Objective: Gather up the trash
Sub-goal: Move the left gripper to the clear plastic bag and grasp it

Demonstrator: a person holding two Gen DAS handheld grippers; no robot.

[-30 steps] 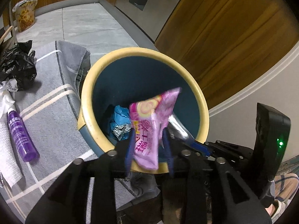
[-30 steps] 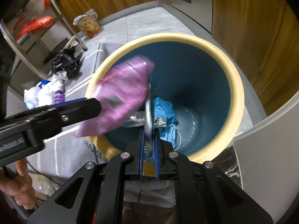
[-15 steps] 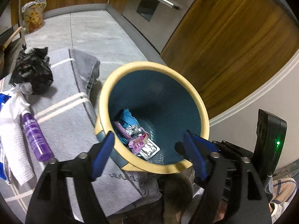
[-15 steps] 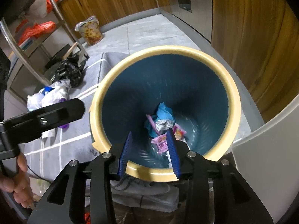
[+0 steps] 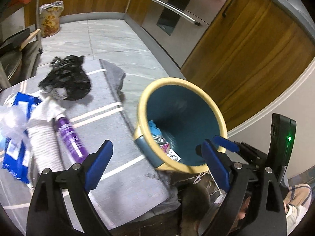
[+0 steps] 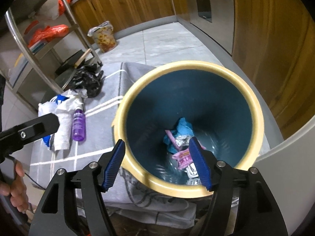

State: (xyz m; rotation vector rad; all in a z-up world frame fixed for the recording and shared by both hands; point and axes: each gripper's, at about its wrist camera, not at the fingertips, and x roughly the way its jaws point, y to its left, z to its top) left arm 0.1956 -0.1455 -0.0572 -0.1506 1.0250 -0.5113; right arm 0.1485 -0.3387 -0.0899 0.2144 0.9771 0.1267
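A blue bin with a cream rim (image 5: 204, 98) (image 6: 254, 106) stands on the floor by the grey rug. At its bottom lie a pink wrapper (image 6: 182, 157) (image 5: 165, 147), a crumpled blue wrapper (image 6: 182, 125) and a silver one. My left gripper (image 5: 156, 161) hangs over the rug and the bin's near rim, its jaws opening wide with nothing held. My right gripper (image 6: 157, 161) hovers above the bin's near rim, its jaws opening, empty. On the rug lie a purple bottle (image 5: 71, 137) (image 6: 78, 124), white paper towels (image 5: 42, 143), a blue-and-white pack (image 5: 15, 157) and a black plastic bag (image 5: 67, 80) (image 6: 88, 79).
Wooden cabinets (image 5: 256, 59) and a steel oven front (image 5: 177, 17) line the far side. A metal shelf rack (image 6: 39, 45) stands left with orange bags. A patterned bucket (image 6: 104, 36) sits on the tiles. A hand (image 6: 17, 192) holds the left gripper's handle.
Both grippers let go of their wrappers, which dropped into the bin. Both sets of jaws spread apart. The left gripper rose and swung left, so the bin sits further right in its view.
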